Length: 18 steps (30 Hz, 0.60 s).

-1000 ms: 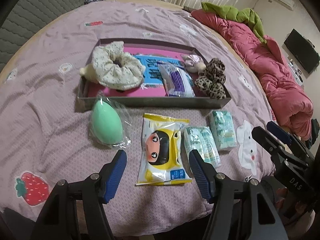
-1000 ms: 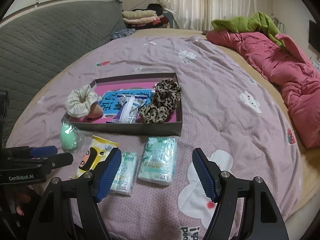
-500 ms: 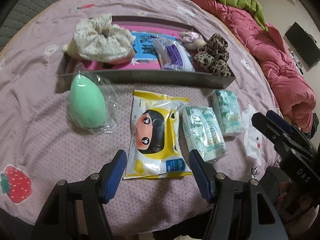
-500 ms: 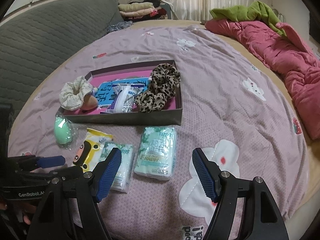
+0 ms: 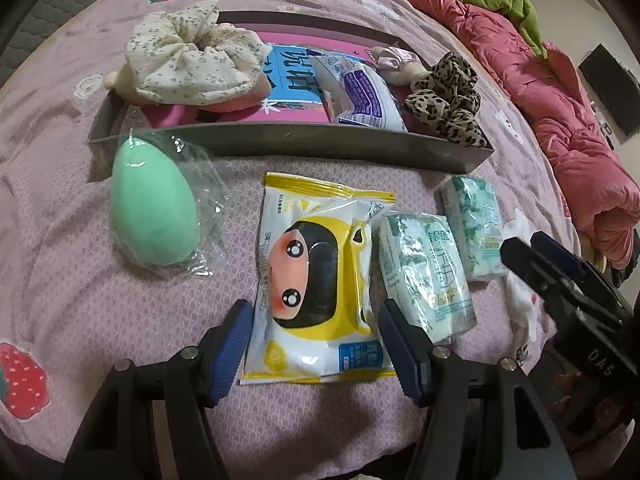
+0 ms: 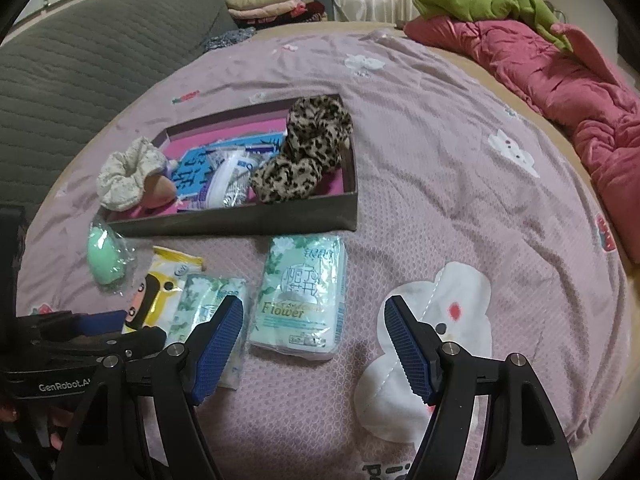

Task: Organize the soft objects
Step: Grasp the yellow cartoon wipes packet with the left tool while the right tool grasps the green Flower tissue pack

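**Soft stuff half sorted, wipes pack lined up between the left fingers**

The yellow wipes pack (image 5: 320, 276) lies flat on the purple bedspread (image 5: 72, 280), in front of the tray (image 5: 288, 142) and not in it; its near end sits right between the blue pads of the left gripper (image 5: 314, 350), which is spread wide and holding nothing; can't really tell if the pads touch the pack's edges or just hover beside them.

Left of the pack is the green sponge (image 5: 154, 216) in its clear wrapper, just in front of the tray's near-left corner; right of the pack are two tissue packs, the near one (image 5: 424, 276) just beside it and the far one (image 5: 476, 228) next to that, both on the bedspread too.

In the right wrist view the right gripper (image 6: 314, 346) is released as well, fingers wide apart with nothing between them; it hangs over the bedspread with the far tissue pack (image 6: 302, 292) just ahead of it and the near tissue pack (image 6: 208, 312) partly behind its left finger.

Inside the tray: a floral scrunchie (image 5: 192, 54) at the left end, draped over the rim, with something pink under it; a white and purple packet (image 5: 360, 92) in the middle; a small pink scrunchie (image 5: 390, 58) behind that; a leopard scrunchie (image 5: 444, 100) piled at the right end.

Further out, a red quilt (image 6: 560, 80) runs along the right side of the bed with a green blanket (image 6: 492, 2) on top; a grey quilted headboard (image 6: 80, 52) is on the left; folded clothes (image 6: 268, 4) are stacked at the back.
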Each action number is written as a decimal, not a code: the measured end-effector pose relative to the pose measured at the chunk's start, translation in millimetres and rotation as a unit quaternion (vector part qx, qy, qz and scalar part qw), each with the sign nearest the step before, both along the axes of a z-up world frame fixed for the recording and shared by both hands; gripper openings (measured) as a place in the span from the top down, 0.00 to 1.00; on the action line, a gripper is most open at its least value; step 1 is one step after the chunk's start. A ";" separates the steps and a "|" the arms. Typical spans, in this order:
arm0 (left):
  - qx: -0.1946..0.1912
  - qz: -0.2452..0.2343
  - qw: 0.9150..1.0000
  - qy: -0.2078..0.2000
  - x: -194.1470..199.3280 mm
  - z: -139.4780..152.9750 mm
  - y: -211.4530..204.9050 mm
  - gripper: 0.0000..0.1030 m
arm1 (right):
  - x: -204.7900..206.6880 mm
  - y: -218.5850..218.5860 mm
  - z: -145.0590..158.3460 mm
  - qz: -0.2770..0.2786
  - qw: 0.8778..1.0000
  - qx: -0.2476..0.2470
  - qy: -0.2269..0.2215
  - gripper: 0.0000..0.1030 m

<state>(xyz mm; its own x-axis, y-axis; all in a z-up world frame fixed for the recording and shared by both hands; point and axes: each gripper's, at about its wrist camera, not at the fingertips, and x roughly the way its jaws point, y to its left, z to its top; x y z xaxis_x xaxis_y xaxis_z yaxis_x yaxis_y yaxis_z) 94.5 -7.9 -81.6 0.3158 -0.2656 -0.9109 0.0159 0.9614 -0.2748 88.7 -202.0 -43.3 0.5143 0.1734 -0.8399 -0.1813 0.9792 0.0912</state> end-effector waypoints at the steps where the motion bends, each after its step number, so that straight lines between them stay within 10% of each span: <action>1: 0.002 -0.001 1.000 0.000 1.4 -0.6 -0.4 0.37 | 1.1 1.5 -1.9 0.002 1.000 -0.002 0.001 0.28; 18: 0.034 0.000 0.999 -0.012 14.9 -13.9 -8.8 0.34 | 24.0 14.5 -37.7 0.003 1.000 -0.021 0.021 0.28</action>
